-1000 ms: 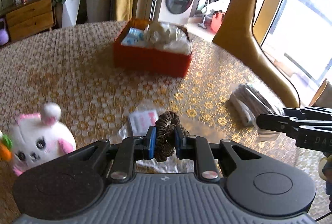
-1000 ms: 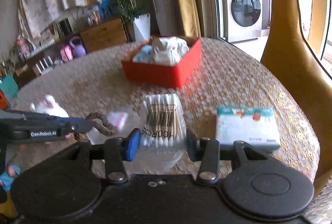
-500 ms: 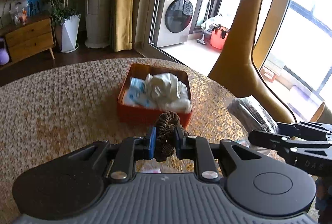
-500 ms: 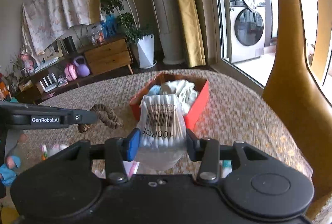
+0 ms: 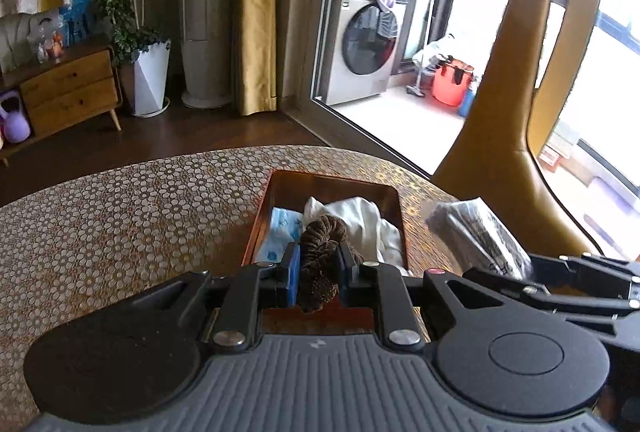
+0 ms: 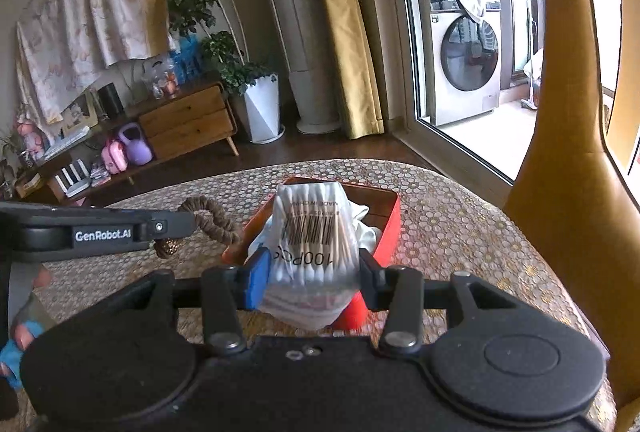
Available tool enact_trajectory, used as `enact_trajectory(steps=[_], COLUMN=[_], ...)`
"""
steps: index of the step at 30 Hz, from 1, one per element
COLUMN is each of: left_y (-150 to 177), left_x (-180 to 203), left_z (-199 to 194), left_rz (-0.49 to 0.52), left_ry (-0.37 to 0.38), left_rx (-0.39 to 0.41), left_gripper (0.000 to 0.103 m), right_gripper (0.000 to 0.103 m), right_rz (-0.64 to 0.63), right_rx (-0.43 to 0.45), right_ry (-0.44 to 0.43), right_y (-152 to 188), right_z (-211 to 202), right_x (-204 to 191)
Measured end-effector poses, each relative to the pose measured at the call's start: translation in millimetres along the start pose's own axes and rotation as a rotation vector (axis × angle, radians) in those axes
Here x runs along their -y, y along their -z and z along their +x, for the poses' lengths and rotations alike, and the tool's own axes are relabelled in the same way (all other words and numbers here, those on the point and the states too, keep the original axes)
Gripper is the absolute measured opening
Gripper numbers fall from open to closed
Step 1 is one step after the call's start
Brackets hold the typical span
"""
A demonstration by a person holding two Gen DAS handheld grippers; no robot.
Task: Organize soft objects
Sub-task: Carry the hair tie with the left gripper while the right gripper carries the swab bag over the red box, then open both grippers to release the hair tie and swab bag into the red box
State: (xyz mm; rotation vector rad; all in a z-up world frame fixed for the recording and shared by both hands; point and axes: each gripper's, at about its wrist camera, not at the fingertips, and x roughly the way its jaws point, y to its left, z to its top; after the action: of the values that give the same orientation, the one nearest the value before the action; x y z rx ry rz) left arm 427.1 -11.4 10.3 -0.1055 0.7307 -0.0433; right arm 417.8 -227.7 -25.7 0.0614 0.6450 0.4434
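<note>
Left hand-held gripper is clamped tight on a brown scrunchie, the loop squeezed between its blue pads and poking up above them, right over the near edge of the red box. Right hand-held gripper is pinched on a clear bag of cotton swabs, barcode facing up, held in front of that same box. Inside the box sit a white cloth and a blue-printed packet. The box rests on the counter, with its dotted gold cover, and a yellow chair stands just beyond on the right.
</note>
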Motion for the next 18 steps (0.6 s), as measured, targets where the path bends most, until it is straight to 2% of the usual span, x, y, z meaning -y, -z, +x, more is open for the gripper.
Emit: enact_trajectory(steps=[14,16,18], left_y=[-16,-13,-11], left_x=[-23,-25,-25], left_z=[89,99,107], left_rz=[-0.072,-0.083,-0.079], left_ry=[-0.053,-0.052,-0.055], left_rx=[-0.071,-0.085,-0.098], left_gripper=[0.018,0.018,0.018], right_gripper=[0.044,0.037,0.036], right_rz=[0.0,-0.003,-0.001], right_rx=[-0.076,-0.091,-0.104], right_ry=[0.053,0.059,0.055], right_y=[-5,-2,0], right_z=[95,107,114], right_x=[1,2,3])
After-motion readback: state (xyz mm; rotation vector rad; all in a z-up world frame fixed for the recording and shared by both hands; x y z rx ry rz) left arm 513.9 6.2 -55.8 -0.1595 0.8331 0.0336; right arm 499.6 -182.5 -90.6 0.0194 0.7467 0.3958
